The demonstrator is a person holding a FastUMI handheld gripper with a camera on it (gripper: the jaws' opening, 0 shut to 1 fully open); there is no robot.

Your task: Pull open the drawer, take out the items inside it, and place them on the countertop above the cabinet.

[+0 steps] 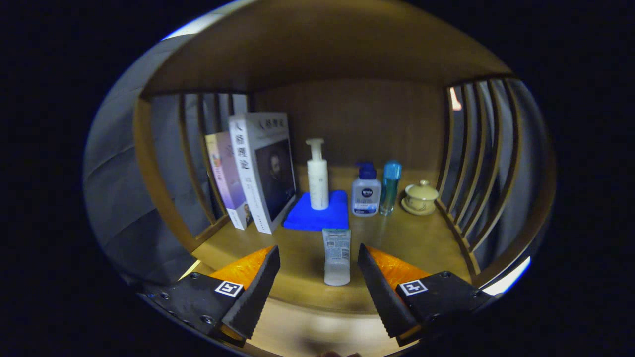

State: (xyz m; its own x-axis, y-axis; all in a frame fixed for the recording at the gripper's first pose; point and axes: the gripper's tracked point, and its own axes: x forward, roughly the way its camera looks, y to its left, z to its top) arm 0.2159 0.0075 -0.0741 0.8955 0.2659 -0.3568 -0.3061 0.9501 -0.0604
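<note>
A small squeeze tube (337, 257) stands cap-down on the wooden countertop (416, 243), just ahead of my fingers and midway between them. My gripper (317, 285) is open, its fingers well apart and touching nothing. Behind the tube lies a blue folded cloth (313, 214) with a white pump bottle (317, 174) upright on it. To the right of the cloth stand a clear bottle with a blue cap (366, 191) and a slim teal bottle (390, 187).
Two books (262, 171) lean upright at the left, against a slatted wooden side (191, 158). A cream lidded cup on a saucer (420, 197) sits at the right, beside the other slatted side (476, 163). A wooden back panel and top close the shelf.
</note>
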